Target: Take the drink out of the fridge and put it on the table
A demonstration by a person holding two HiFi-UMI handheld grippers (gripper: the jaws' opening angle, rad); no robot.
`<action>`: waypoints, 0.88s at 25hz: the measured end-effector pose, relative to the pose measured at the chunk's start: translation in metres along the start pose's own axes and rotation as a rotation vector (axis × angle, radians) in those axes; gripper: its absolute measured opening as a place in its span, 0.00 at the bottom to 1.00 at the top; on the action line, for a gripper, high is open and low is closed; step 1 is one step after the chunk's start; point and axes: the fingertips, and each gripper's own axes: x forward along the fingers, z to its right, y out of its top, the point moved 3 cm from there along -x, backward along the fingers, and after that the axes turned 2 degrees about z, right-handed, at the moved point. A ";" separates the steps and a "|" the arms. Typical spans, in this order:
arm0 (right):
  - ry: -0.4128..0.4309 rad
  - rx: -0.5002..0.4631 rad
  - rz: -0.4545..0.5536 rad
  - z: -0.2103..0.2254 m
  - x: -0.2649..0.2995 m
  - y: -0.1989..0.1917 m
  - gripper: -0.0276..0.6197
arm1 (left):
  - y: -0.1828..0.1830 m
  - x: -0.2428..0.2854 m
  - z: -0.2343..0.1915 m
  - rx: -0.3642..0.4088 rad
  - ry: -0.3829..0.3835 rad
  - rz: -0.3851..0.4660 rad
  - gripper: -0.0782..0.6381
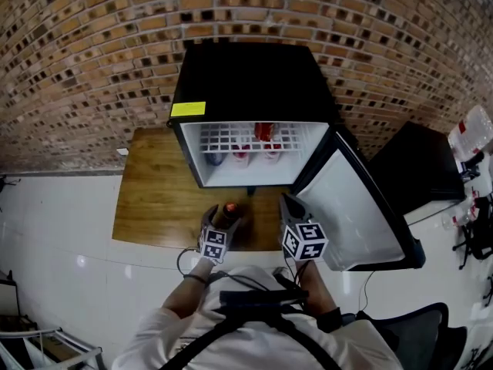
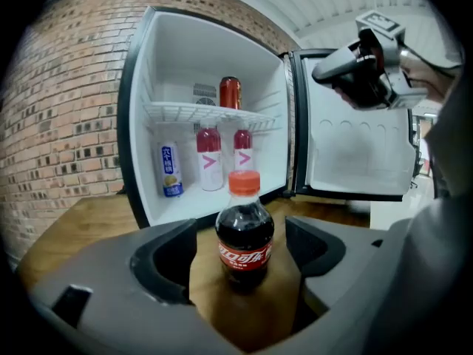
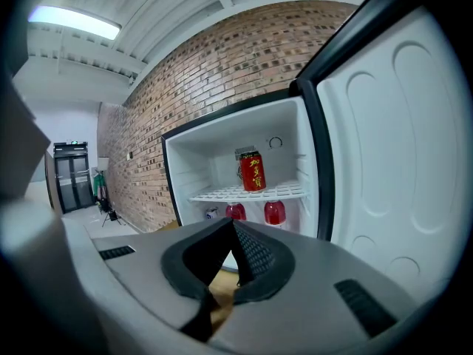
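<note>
A small cola bottle (image 2: 244, 235) with an orange cap stands upright on the wooden table (image 1: 154, 199) in front of the open mini fridge (image 1: 246, 75). My left gripper (image 2: 242, 246) is open; its two pads flank the bottle with a gap on each side. In the head view the bottle (image 1: 229, 209) shows just ahead of the left gripper (image 1: 219, 223). My right gripper (image 3: 235, 228) is shut on nothing and hovers beside the fridge door (image 1: 347, 206), to the right of the bottle.
Inside the fridge a red can (image 2: 230, 92) stands on the wire shelf, with two pink-labelled bottles (image 2: 209, 159) and a blue-and-white bottle (image 2: 171, 170) below. The open door swings out to the right. A black box (image 1: 416, 168) sits beyond it. A brick wall lies behind.
</note>
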 end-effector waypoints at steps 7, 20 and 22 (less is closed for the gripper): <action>0.029 0.008 0.002 -0.008 0.005 -0.002 0.07 | 0.066 -0.061 -0.023 -0.067 0.097 0.145 0.19; 0.011 0.037 0.004 -0.004 -0.003 -0.011 0.06 | 0.155 -0.093 -0.045 -0.170 0.127 0.212 0.12; 0.010 0.034 0.004 -0.004 -0.004 -0.011 0.06 | 0.161 -0.092 -0.042 -0.184 0.116 0.225 0.12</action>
